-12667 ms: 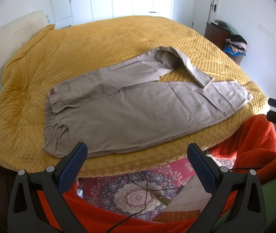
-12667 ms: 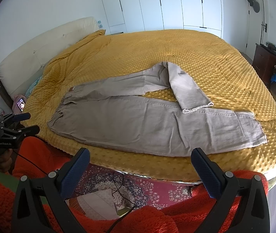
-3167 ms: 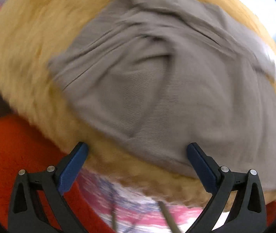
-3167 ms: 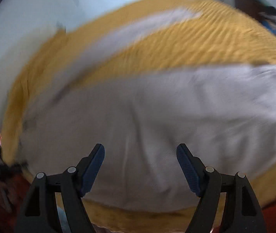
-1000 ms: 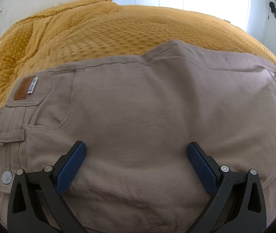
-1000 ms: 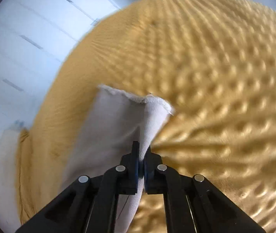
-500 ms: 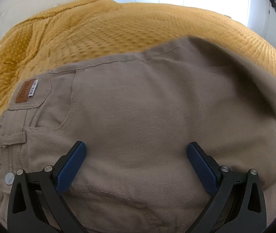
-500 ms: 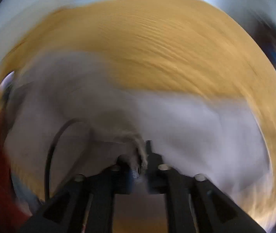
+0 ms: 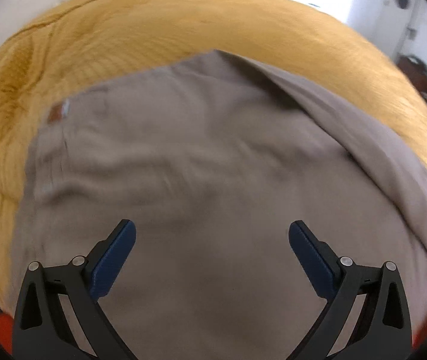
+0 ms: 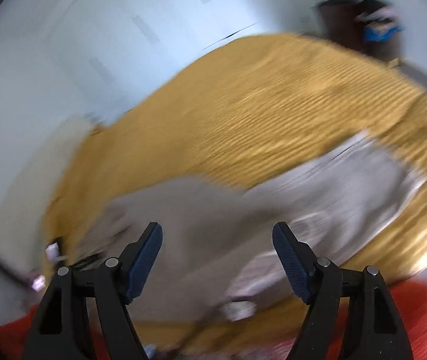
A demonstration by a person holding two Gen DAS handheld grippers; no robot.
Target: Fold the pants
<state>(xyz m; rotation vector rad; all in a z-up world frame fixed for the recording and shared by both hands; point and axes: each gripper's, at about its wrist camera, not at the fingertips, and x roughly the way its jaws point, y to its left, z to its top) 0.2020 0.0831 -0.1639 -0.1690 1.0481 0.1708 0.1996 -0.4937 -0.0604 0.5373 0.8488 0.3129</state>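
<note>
Left gripper [image 9: 212, 258]: tilted steeply down over the pants [image 9: 201, 180], jaws spread wide, blue pads [image 9: 114, 258] clear of the cloth, nothing held. The view is softly blurred. Beneath it the pants fill most of the frame, lying on the yellow blanket [image 9: 183, 24] of the bed. A brown label [image 9: 58, 113] marks the waist at the upper left of the cloth. One layer of fabric crosses diagonally at upper right, lying over the rest.

Right gripper [image 10: 217, 258]: view heavily blurred and tilted, the bed running slantwise across the frame. Jaws opening, already well apart; no cloth between the pads [image 10: 147, 255], which stand above the pants [image 10: 213, 210] and do not touch them. From here the pants lie on the blanket [image 10: 273, 105], a darker grey-brown mass just beyond the fingers and a paler stretch running out to the right, ending in a straight edge. The nearer edge of the cloth sits close to the side of the bed.

Red-orange cloth [image 10: 417, 309] shows at the lower right corner and along the bottom left. White cupboard doors [image 10: 93, 45] fill the upper left. A dark piece of furniture [image 10: 348, 15] with something blue on it stands at top right; too blurred to tell more.
</note>
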